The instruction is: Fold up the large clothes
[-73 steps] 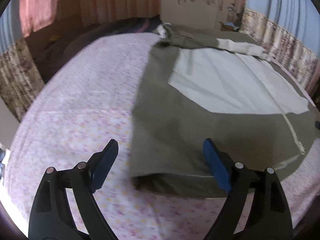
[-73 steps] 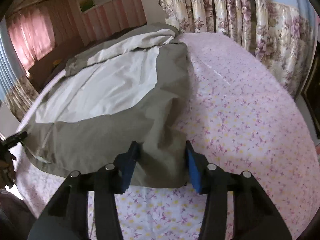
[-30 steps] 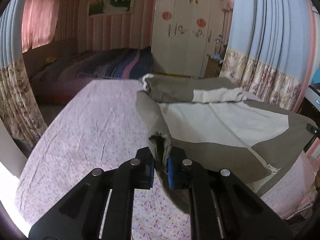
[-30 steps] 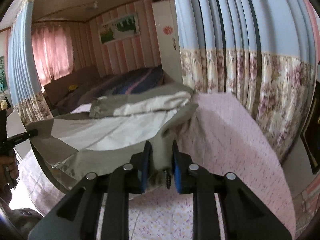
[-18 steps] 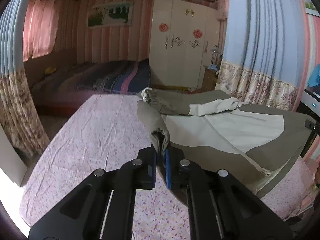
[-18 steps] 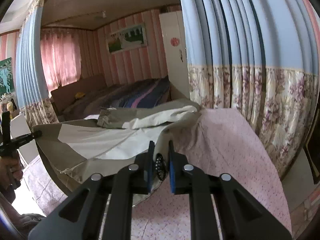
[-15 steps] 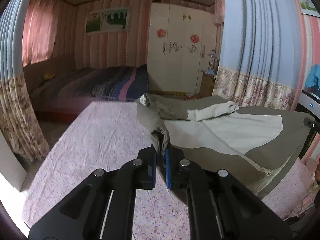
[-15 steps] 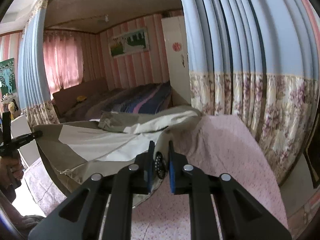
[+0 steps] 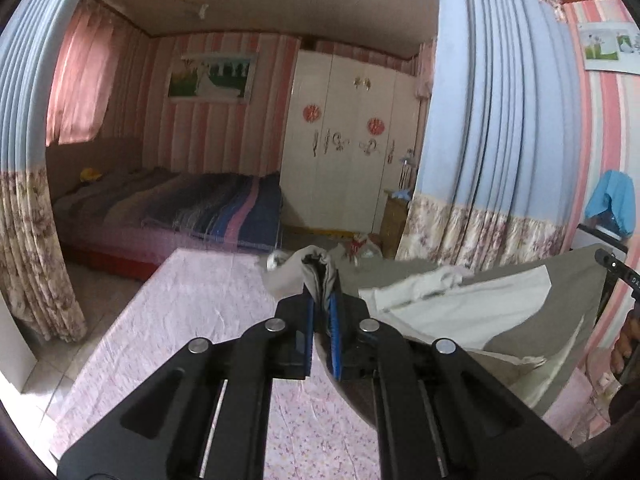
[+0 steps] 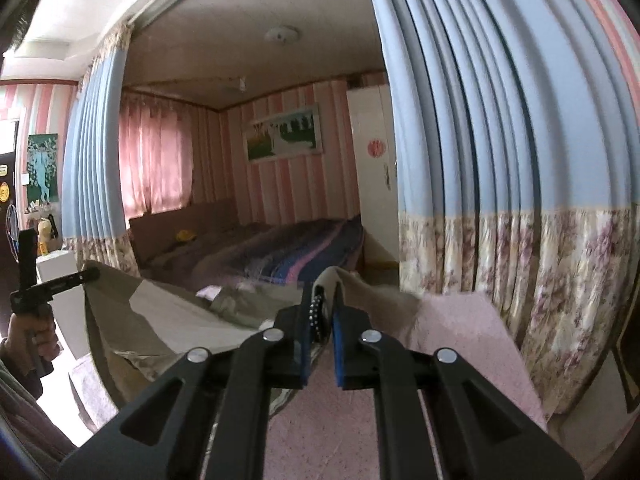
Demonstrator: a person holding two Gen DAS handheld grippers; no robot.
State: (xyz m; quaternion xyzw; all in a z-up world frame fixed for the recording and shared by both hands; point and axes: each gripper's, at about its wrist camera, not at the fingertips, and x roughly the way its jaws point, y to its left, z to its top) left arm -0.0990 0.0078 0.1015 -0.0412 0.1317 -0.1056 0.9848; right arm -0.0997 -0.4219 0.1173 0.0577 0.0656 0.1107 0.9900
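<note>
A large olive-grey jacket with a white lining (image 9: 460,312) hangs stretched between both grippers, lifted off the pink floral bed sheet (image 9: 192,312). My left gripper (image 9: 322,316) is shut on one bunched hem corner. My right gripper (image 10: 322,312) is shut on the other corner, with a zipper strip showing between the blue pads. In the right wrist view the jacket (image 10: 160,320) sags to the left toward the other gripper (image 10: 56,280). Its far end still rests on the sheet.
Blue and floral curtains (image 10: 500,200) hang close on the right of the bed. A second bed with a striped blanket (image 9: 208,208) and a white wardrobe (image 9: 348,152) stand beyond. The sheet (image 10: 452,336) continues to the right.
Both grippers closed on the jacket's hem corners and lifted them well above the sheet. The jacket rose from lying flat to hanging stretched between them.
</note>
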